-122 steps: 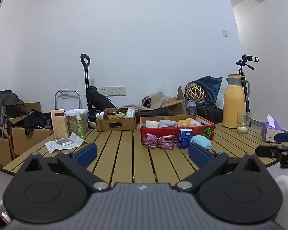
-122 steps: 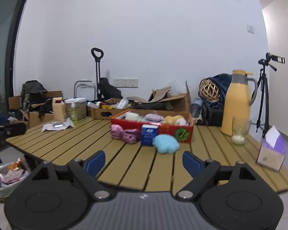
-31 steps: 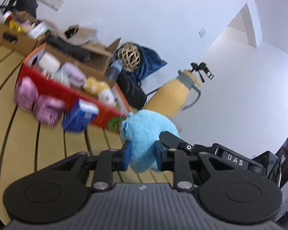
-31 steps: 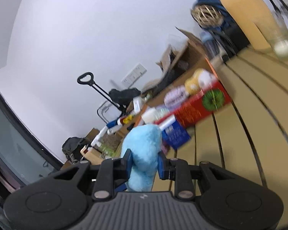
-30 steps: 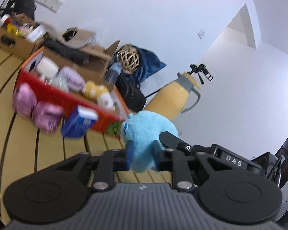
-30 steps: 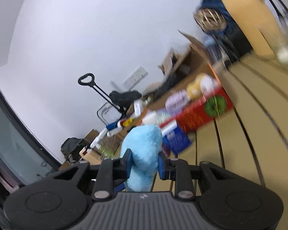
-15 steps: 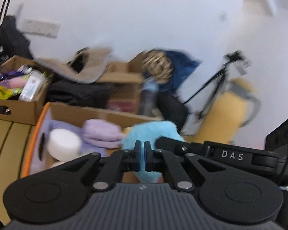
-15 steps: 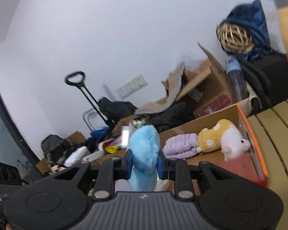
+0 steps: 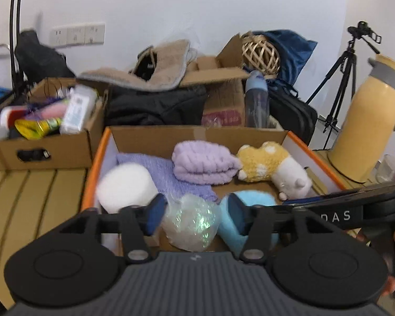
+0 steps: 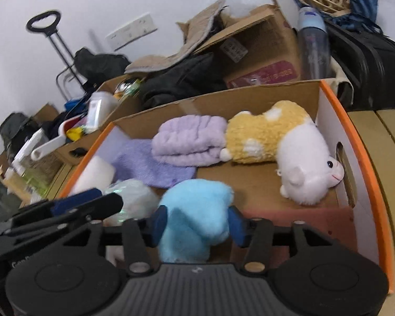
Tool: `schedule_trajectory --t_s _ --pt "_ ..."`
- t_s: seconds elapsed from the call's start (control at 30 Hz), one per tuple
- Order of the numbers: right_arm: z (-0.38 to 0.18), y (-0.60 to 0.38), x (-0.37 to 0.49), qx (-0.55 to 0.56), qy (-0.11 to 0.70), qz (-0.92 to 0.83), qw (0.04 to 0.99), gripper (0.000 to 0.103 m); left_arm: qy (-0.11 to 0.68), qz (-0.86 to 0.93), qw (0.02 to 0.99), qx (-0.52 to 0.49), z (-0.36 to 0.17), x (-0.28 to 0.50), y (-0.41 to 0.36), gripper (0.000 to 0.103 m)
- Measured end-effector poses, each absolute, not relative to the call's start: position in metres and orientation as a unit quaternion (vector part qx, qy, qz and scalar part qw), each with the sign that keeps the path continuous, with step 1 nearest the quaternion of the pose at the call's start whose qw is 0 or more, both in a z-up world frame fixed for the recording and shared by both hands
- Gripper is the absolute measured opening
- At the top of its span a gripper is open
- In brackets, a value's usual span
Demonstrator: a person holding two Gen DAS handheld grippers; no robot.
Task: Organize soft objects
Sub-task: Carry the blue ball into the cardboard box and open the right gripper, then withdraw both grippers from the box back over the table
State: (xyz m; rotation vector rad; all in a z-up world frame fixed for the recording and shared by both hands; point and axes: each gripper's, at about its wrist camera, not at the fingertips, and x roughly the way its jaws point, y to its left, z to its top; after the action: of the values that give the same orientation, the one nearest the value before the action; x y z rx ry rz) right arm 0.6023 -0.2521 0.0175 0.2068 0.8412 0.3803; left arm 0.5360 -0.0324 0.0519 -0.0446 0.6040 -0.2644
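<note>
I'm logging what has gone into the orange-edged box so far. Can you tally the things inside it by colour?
Purple: 2, a folded towel and a flat cloth
Blue: 1, a plush toy
Yellow and white: 1, a plush animal
White: 1, a foam roll
Clear: 1, a crinkly wrap bundle
Total: 6
</note>
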Motion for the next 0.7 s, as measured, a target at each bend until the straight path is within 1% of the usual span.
schedule_trajectory --t_s 0.03,0.1,0.17,0.2,0.27,0.3,0.33,0.37,0.47,0.53,0.7 --pt "0.027 -0.250 0.595 0.085 0.399 0.177 0.896 0.060 0.289 -0.125 0.949 -0.019 0.062 0.528 -0.030 0.069" --pt "0.049 -0.252 0.580 0.059 0.382 0.160 0.908 0.063 0.277 -0.121 0.953 -0.011 0.081 0.513 -0.028 0.073" --pt "0.075 -0.259 0.560 0.052 0.361 0.159 0.917 0.064 0.260 -0.120 0.958 -0.002 0.103 0.491 -0.024 0.081" --pt "0.088 -0.263 0.551 0.052 0.352 0.158 0.921 0.066 0.249 -0.118 0.961 0.003 0.115 0.478 -0.022 0.082" --pt "0.115 -0.270 0.529 0.041 0.328 0.149 0.932 0.070 0.232 -0.117 0.966 0.014 0.134 0.455 -0.021 0.091" --pt "0.126 -0.271 0.518 0.033 0.317 0.142 0.937 0.074 0.226 -0.117 0.967 0.018 0.141 0.446 -0.021 0.093" --pt "0.136 -0.273 0.507 0.025 0.306 0.136 0.942 0.077 0.218 -0.114 0.969 0.019 0.149 0.435 -0.020 0.099" --pt "0.145 -0.276 0.493 0.018 0.297 0.133 0.946 0.078 0.212 -0.110 0.971 0.019 0.154 0.425 -0.020 0.102" --pt "0.160 -0.280 0.454 0.007 0.271 0.137 0.953 0.081 0.196 -0.097 0.976 0.018 0.164 0.392 -0.019 0.103" --pt "0.162 -0.281 0.427 -0.001 0.249 0.145 0.958 0.090 0.188 -0.093 0.977 0.020 0.165 0.369 -0.018 0.103" --pt "0.160 -0.282 0.355 -0.028 0.203 0.134 0.970 0.091 0.135 -0.086 0.987 0.031 0.162 0.286 -0.015 0.103"
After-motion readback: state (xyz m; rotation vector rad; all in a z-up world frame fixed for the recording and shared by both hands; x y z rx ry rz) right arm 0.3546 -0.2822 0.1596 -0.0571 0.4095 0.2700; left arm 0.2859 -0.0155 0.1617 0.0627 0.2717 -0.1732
